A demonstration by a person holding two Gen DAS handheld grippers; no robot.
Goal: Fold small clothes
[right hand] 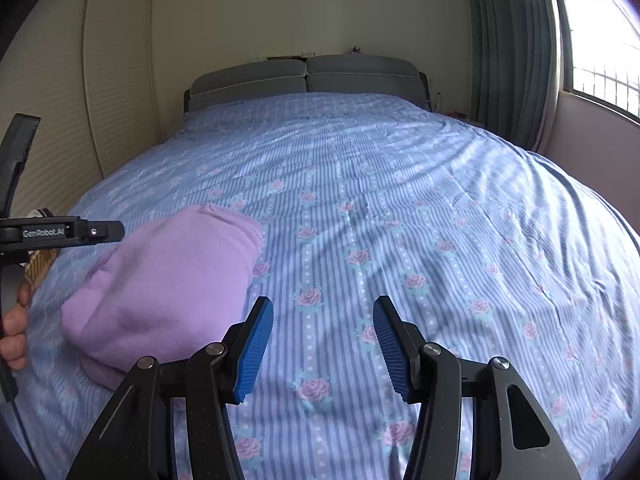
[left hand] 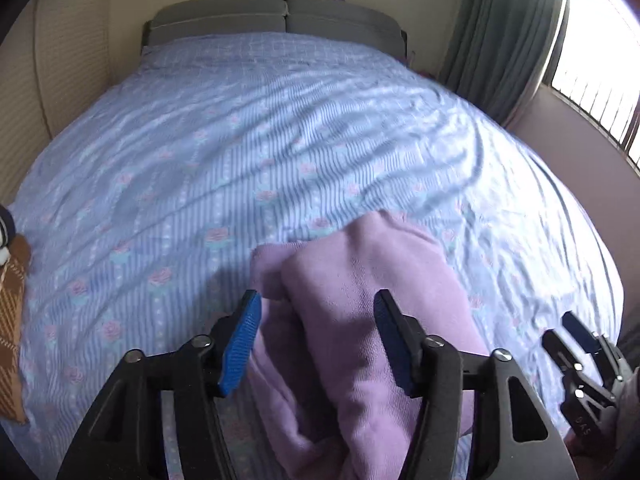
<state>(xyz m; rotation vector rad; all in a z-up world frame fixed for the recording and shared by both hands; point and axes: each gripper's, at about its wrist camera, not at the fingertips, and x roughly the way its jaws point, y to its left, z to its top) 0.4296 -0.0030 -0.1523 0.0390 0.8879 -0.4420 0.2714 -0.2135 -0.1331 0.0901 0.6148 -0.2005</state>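
A lilac fleece garment point(left hand: 360, 312) lies folded in a thick bundle on the blue flowered bedspread point(left hand: 240, 152). My left gripper point(left hand: 318, 300) is open just above its near part, with one finger on each side and nothing held. In the right wrist view the same garment point(right hand: 172, 288) lies to the left. My right gripper point(right hand: 324, 308) is open and empty over bare bedspread point(right hand: 400, 208), to the right of the garment. The right gripper also shows at the right edge of the left wrist view point(left hand: 576, 340).
A brown checked cloth point(left hand: 12, 320) lies at the bed's left edge. The grey headboard point(right hand: 308, 76) stands at the far end. A wardrobe wall point(right hand: 60, 120) runs along the left. A green curtain point(right hand: 508, 52) and a window point(right hand: 600, 32) are on the right.
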